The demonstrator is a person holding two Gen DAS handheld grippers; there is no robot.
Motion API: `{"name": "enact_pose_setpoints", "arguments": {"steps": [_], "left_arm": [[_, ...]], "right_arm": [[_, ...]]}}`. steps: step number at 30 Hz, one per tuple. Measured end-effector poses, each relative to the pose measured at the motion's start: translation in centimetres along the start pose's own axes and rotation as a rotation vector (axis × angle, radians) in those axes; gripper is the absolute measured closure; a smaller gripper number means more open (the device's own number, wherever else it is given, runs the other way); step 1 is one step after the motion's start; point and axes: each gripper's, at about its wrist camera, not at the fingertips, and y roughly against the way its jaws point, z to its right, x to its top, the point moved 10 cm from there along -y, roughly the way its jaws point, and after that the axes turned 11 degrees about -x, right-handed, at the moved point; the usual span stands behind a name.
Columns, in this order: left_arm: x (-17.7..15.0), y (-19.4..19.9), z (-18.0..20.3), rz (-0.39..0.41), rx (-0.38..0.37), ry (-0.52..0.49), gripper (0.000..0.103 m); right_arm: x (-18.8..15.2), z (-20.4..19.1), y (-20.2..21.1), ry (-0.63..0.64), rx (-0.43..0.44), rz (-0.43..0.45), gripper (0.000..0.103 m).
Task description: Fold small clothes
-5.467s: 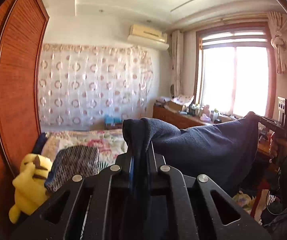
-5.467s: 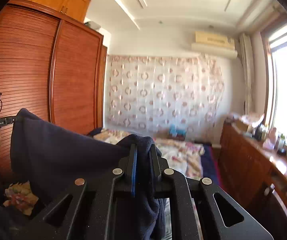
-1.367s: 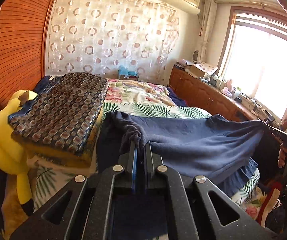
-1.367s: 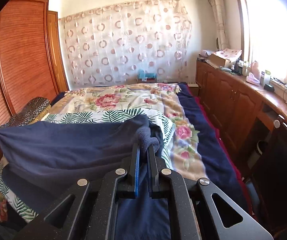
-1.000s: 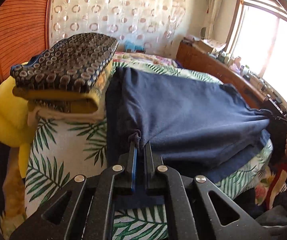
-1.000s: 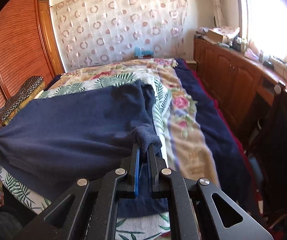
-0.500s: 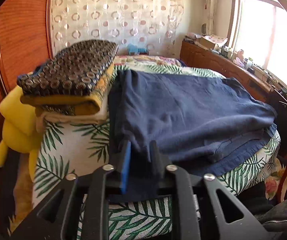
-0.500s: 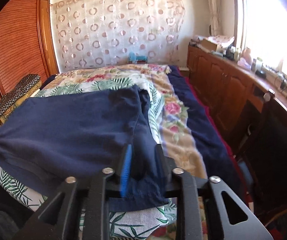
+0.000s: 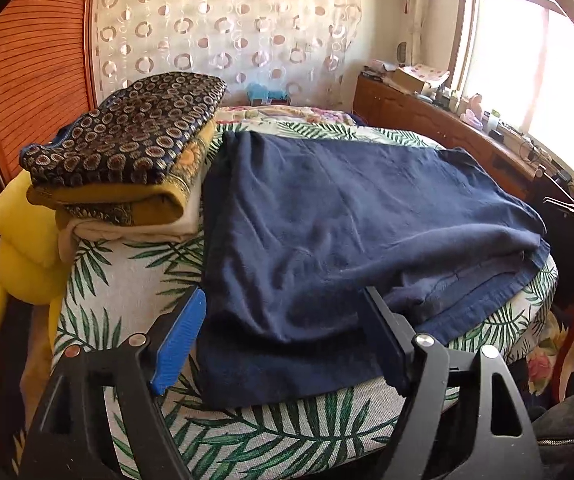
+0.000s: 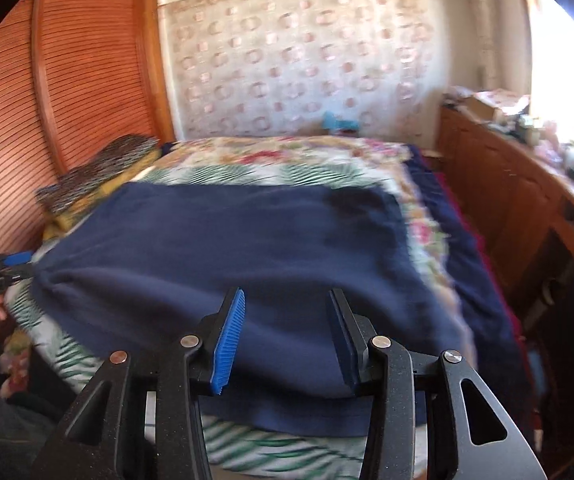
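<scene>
I am letting go of the navy garment (image 9: 347,216), which is lying folded over on itself across the near end of the bed (image 9: 135,280), just beside the stack of folded clothes (image 9: 127,160) on its left. My left gripper (image 9: 283,336) has just been opening and is now standing wide, its blue pad (image 9: 179,340) clear of the cloth on one side; the near corner of the garment is lying loose between the jaws, not pinched. My right gripper (image 10: 287,332) has just been opening too and is standing at a middling gap, with the garment's near edge running between the jaws and, as far as I can tell through the blur, nothing pressing on it.

To do this release well, I am thinking about drawing both grippers straight back and a little up, so no pad is dragging the top layer off the one beneath (the lower hem is already peeking out along the right and near edges in the left wrist view, so the fold is not quite square). I judge the cloth soft and limp, likely to follow anything that snags it. The next fold will probably want a fresh grip on one short side, both layers together, carried across toward the other. The yellow plush toy (image 9: 23,248) is sitting off the bed's left edge, well out of the way.
</scene>
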Motion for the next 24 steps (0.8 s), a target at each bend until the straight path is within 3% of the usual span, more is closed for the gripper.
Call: {"name": "enact_pose_setpoints", "arguments": {"steps": [9, 13, 21, 22, 24], "left_arm": [[-0.7, 0.0, 1.6, -0.002, -0.017, -0.016, 0.024], [-1.0, 0.0, 2.6, -0.005, -0.035, -0.025, 0.024], [-1.9, 0.1, 5.6, 0.002, -0.092, -0.050, 0.024], [-2.0, 0.0, 6.1, -0.001, -0.110, -0.056, 0.025], [-2.2, -0.5, 7.1, -0.016, -0.144, -0.073, 0.040]], "right_arm": [[-3.2, -7.1, -1.7, 0.128, 0.152, -0.085, 0.059], [-4.2, -6.8, -4.0, 0.135, 0.116, -0.146, 0.059], [-5.9, -5.8, -3.7, 0.057, 0.098, -0.194, 0.059], [-5.9, -5.7, -3.7, 0.054, 0.094, -0.197, 0.059], [-5.7, -5.6, -4.1, 0.038, 0.095, -0.197, 0.059]]}}
